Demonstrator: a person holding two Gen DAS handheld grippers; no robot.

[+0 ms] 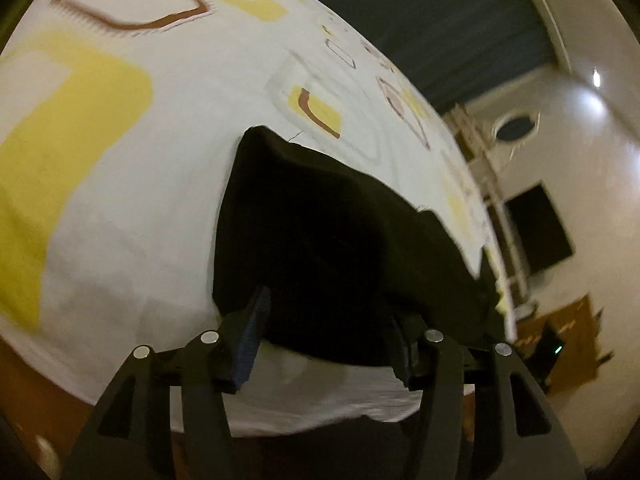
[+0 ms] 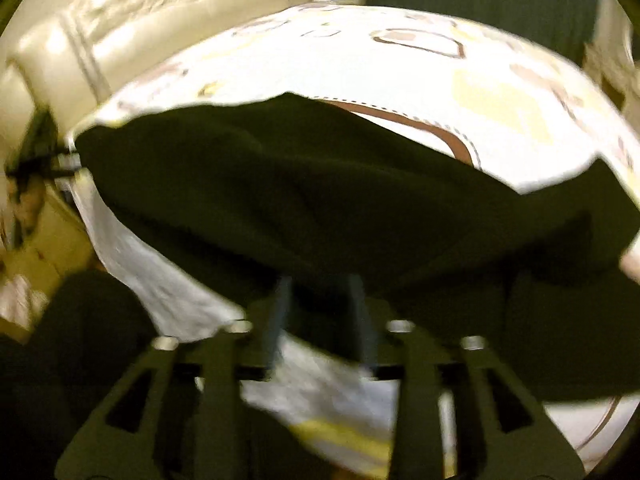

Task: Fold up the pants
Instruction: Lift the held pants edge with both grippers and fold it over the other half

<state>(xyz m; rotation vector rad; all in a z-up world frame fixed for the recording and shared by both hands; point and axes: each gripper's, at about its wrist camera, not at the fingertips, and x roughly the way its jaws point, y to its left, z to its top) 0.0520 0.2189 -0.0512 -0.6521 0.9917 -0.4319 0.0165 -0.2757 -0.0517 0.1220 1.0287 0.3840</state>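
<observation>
Left wrist view: left gripper [image 1: 326, 332] spread around black pants [image 1: 340, 236] on patterned sheet [image 1: 140, 184]
Right gripper [image 2: 320, 312]: blurred — cannot tell its state
Behind: cream sofa [image 2: 140, 12]

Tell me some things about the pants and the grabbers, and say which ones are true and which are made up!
1. The pants are black. True.
2. The pants lie on a plain blue cloth. False: the cloth under them is white with yellow and brown shapes.
3. The left gripper has its fingers spread apart. True: they stand wide, with the near edge of the pants between them.
4. The right gripper is far away from the pants. False: its fingers reach right into the dark fabric.
5. A cream sofa sits beyond the cloth in the right wrist view. True.
6. The pants are rolled into a ball. False: they are spread out, loosely rumpled.
</observation>
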